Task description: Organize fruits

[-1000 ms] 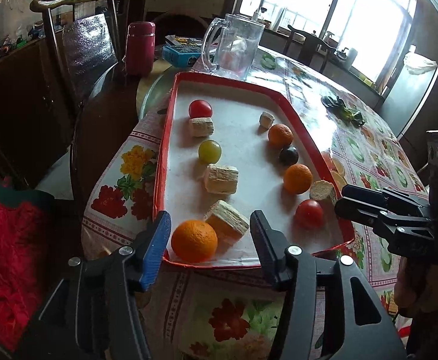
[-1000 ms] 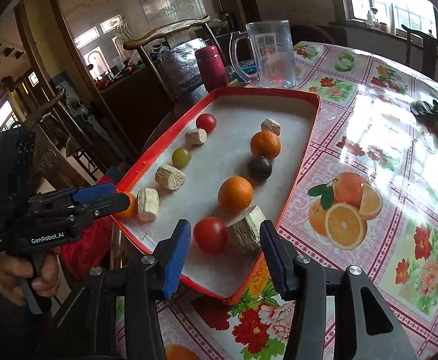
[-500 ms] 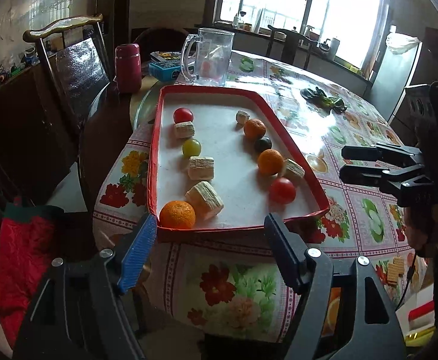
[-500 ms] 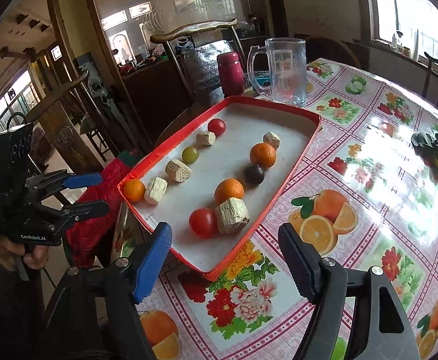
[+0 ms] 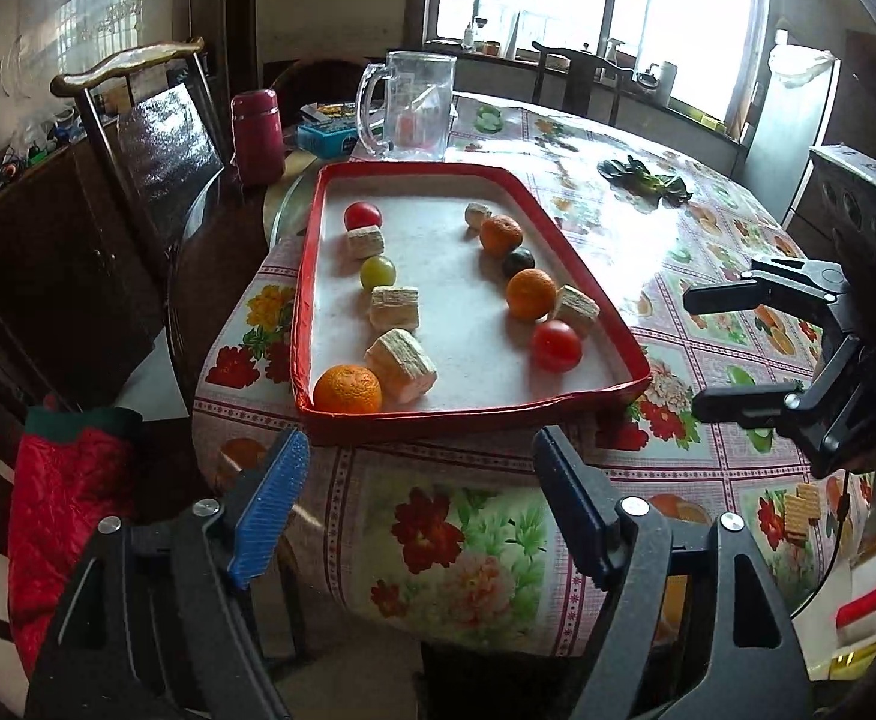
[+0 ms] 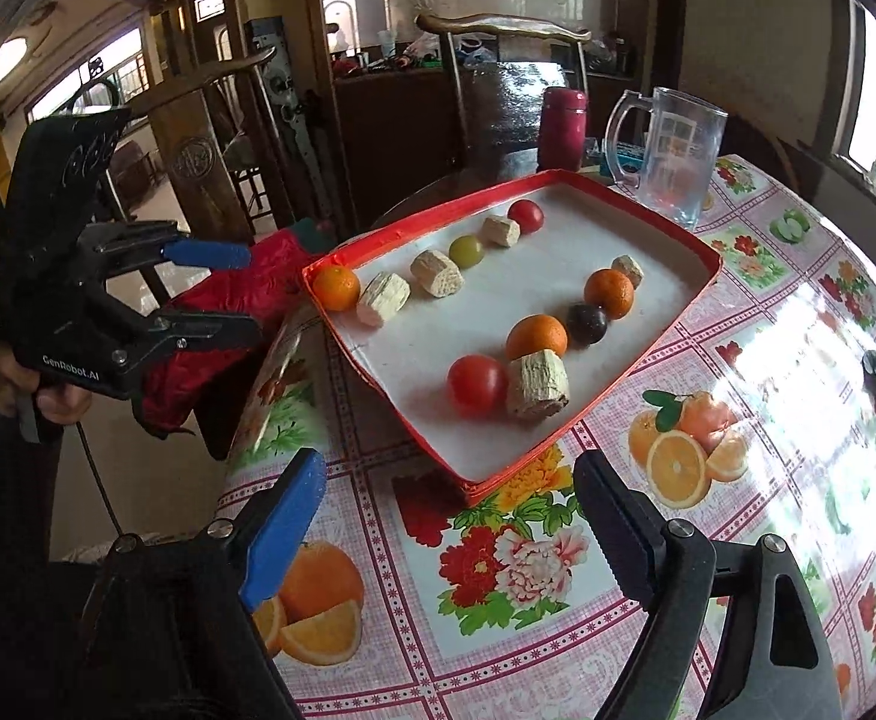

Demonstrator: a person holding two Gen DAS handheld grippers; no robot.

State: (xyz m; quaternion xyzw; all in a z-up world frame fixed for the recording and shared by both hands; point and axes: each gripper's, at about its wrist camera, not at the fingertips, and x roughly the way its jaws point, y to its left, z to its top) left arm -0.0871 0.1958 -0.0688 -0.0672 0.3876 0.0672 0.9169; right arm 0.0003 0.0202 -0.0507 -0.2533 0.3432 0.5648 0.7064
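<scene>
Hovering before the surface's near edge, the left hand-held gripper (image 5: 420,492) has just spread its ribbed blue pads wide, nothing between them. Beyond it, a red-rimmed tray (image 5: 474,417) on the glossy floral oilcloth surface (image 5: 666,252) holds two rows of fruits: dimpled oranges (image 5: 348,389), smooth red tomatoes (image 5: 555,345), a green grape (image 5: 377,272), a dark plum (image 5: 518,261), and pale fibrous blocks (image 5: 401,356). A clear glass mug (image 5: 414,108) stands behind.

The right view adds the person's hand (image 6: 12,384) gripping the left tool. The right hand-held gripper (image 6: 450,522), jaws likewise just widened and empty, hangs over printed orange slices (image 6: 678,468).
</scene>
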